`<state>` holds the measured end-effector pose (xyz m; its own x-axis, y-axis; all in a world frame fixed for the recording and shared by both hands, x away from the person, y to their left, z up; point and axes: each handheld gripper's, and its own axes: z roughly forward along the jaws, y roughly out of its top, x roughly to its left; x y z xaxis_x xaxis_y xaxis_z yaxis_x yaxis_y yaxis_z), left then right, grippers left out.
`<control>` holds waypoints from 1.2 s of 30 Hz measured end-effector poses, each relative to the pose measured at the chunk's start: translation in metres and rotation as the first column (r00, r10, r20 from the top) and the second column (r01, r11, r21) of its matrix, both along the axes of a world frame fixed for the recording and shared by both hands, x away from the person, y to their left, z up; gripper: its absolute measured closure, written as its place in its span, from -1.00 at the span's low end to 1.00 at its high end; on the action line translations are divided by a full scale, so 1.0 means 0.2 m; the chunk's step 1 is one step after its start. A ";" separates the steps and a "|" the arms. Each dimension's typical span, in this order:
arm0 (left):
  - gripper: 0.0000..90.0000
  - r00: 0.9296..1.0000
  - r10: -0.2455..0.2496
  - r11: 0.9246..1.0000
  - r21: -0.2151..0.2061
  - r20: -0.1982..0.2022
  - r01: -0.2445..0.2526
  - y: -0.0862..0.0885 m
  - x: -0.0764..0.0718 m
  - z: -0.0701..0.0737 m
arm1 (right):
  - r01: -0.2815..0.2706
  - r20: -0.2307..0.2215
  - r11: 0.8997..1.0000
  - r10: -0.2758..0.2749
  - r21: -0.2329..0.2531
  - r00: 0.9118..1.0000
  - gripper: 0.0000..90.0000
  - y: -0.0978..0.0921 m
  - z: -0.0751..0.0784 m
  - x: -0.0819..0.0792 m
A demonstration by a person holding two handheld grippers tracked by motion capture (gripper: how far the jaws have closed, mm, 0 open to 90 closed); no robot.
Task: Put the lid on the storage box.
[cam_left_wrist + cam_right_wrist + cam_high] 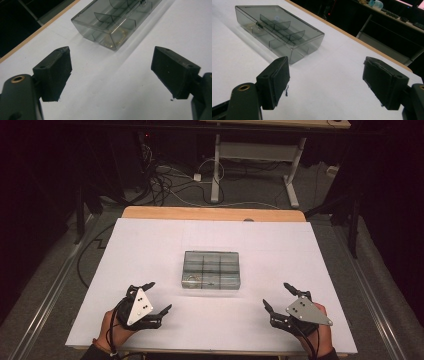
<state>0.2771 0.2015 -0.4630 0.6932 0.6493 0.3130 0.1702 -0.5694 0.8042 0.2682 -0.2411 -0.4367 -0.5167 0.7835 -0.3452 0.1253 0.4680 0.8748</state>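
A smoky transparent compartment box (211, 270) with its lid closed lies in the middle of the white table (150, 245). Inner dividers split it into several cells, and something small and brassy shows in a near corner cell (113, 40). My left gripper (159, 296) rests near the front left, jaws wide open and empty, aimed at the box (112, 20). Held at the front right, my right gripper (278, 296) is open and empty too, with the box (279, 30) ahead and to its left.
The table's wooden far edge (215, 213) shows beyond the white sheet. Behind it stand a desk frame (255, 165) and a tangle of cables (165, 180) on the floor. A dark gap runs along both sides of the table.
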 end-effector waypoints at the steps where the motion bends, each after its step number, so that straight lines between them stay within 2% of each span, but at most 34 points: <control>1: -0.64 1.000 0.000 1.000 0.003 -0.004 0.000 0.01 0.00 -0.01 | 0.004 -0.001 1.000 -0.004 0.002 1.000 -0.51 -0.01 0.00 0.00; 11: -0.64 0.999 0.030 0.999 0.027 -0.024 -0.029 0.06 0.00 -0.06 | 0.025 0.008 1.000 -0.024 -0.013 1.000 -0.51 -0.07 -0.05 -0.02; 21: -0.64 0.997 0.066 0.997 0.028 -0.045 -0.065 0.13 -0.01 -0.11 | 0.052 -0.012 0.998 -0.052 -0.034 0.999 -0.52 -0.13 -0.11 -0.02; 24: -0.64 0.995 0.074 0.997 0.024 -0.067 -0.072 0.15 -0.01 -0.13 | 0.075 -0.012 0.997 -0.075 -0.020 0.997 -0.52 -0.16 -0.12 -0.03; 28: -0.64 0.992 0.085 0.996 0.028 -0.088 -0.083 0.17 -0.01 -0.15 | 0.086 -0.040 0.996 -0.086 0.003 0.996 -0.52 -0.19 -0.14 -0.04; 36: -0.64 0.993 0.089 0.996 0.019 -0.082 -0.088 0.16 -0.02 -0.14 | 0.086 -0.065 0.996 -0.085 0.020 0.994 -0.55 -0.21 -0.16 -0.05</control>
<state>0.2738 0.2345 -0.4903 0.6573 0.7047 0.2671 0.2862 -0.5614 0.7765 0.2582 -0.2836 -0.4695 -0.4682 0.8330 -0.2949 0.2200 0.4331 0.8741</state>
